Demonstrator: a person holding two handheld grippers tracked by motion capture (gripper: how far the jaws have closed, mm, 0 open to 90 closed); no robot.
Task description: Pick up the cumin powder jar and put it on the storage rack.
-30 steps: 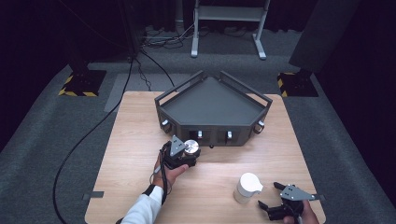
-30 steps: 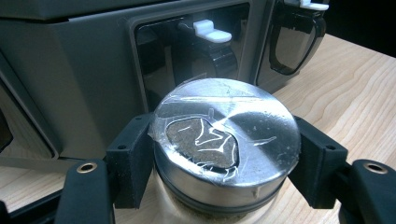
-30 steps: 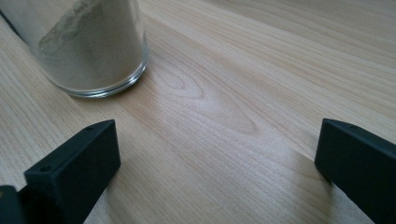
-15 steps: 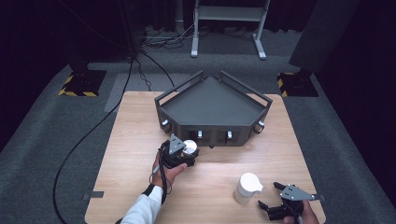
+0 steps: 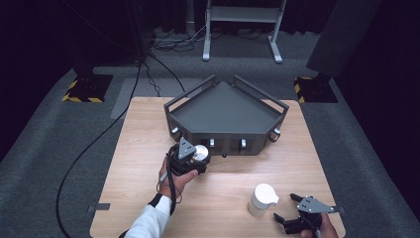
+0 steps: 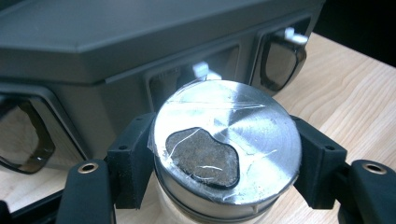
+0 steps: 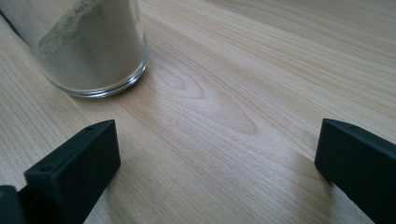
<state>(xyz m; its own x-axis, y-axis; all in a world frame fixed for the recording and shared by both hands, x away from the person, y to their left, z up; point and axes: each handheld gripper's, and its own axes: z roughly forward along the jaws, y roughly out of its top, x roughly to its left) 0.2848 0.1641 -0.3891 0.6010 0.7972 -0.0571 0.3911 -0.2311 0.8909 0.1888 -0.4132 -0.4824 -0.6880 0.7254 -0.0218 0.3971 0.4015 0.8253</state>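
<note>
Meanwhile the left gripper (image 5: 197, 157) gripped a metal-lidded jar (image 6: 227, 140) before the dark rack (image 5: 225, 106); the right gripper (image 5: 286, 214) gaped empty near a white-lidded jar (image 5: 262, 199) on the table (image 5: 138, 148)

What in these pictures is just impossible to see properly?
- Shiny-lidded jar: its body, left gripper view, hidden by its own lid and the left gripper pads.
- Glass jar of powder: its top, right gripper view, cut off by the edge.
- Grey rack: slot contents, high view, too small.
</note>
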